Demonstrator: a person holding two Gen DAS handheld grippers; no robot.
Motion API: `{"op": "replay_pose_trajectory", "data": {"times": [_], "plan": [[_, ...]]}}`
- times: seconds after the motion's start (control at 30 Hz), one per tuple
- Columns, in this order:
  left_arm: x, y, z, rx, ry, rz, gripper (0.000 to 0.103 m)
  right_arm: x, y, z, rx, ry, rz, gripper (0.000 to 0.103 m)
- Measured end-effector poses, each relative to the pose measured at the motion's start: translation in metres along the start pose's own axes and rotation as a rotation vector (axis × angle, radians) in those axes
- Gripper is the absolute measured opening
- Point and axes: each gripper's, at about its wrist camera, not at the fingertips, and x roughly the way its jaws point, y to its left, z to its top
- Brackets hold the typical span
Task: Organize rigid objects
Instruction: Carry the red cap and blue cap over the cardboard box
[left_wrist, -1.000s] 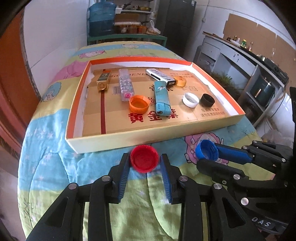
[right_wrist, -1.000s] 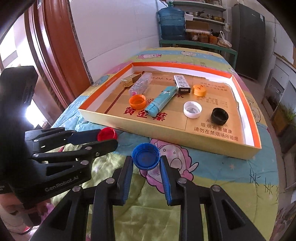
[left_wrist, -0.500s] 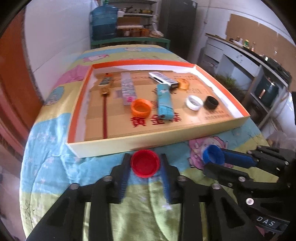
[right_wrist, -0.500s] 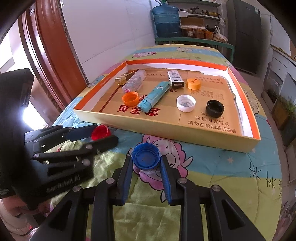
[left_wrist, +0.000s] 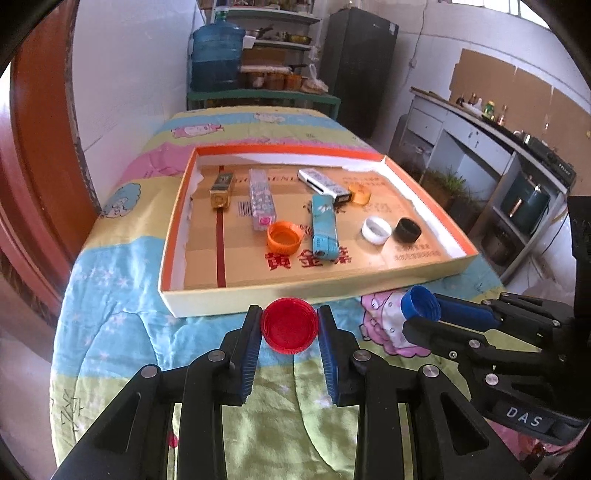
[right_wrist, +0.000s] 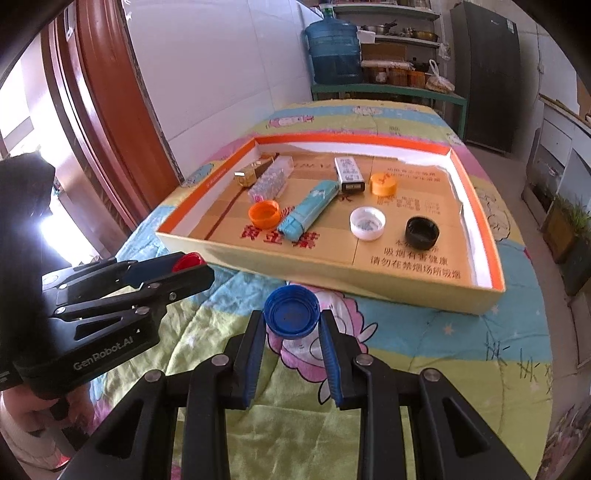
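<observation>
each gripper is clenched across the rim of one cap, the left gripper (left_wrist: 289, 325) on the red cap (left_wrist: 289, 326) and the right gripper (right_wrist: 292, 318) on the blue cap (right_wrist: 291, 311), both held just before the cardboard tray (left_wrist: 295, 290) on the table, probably to join the caps there.

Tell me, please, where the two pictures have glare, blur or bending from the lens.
Left wrist view: sharp, the tray edges bow from the fisheye, corners are black. Right wrist view: also sharp; harsh white glare at the doorway on the left edge.

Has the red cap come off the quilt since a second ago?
Yes. The red cap, clamped in the left gripper, now sits higher against the box's near wall.
</observation>
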Motion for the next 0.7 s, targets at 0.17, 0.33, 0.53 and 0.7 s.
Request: {"op": "replay_pose_trajectory", "data": {"times": [0.17,0.33,0.53,0.7], "plan": [[-0.01,0.004,0.009,-0.014,-0.023,0.0,0.031,-0.01,-0.001,0.008,-0.002,-0.032,-0.007,0.03],[-0.019,0.009,0.021,-0.018,-0.055,0.015,0.031,-0.019,-0.007,0.019,-0.004,-0.065,-0.025,0.03],[-0.025,0.016,0.036,-0.026,-0.085,0.032,0.031,-0.023,-0.012,0.034,-0.01,-0.086,-0.042,0.03],[-0.027,0.021,0.048,-0.032,-0.103,0.043,0.031,-0.022,-0.015,0.044,-0.017,-0.092,-0.045,0.03]]}}
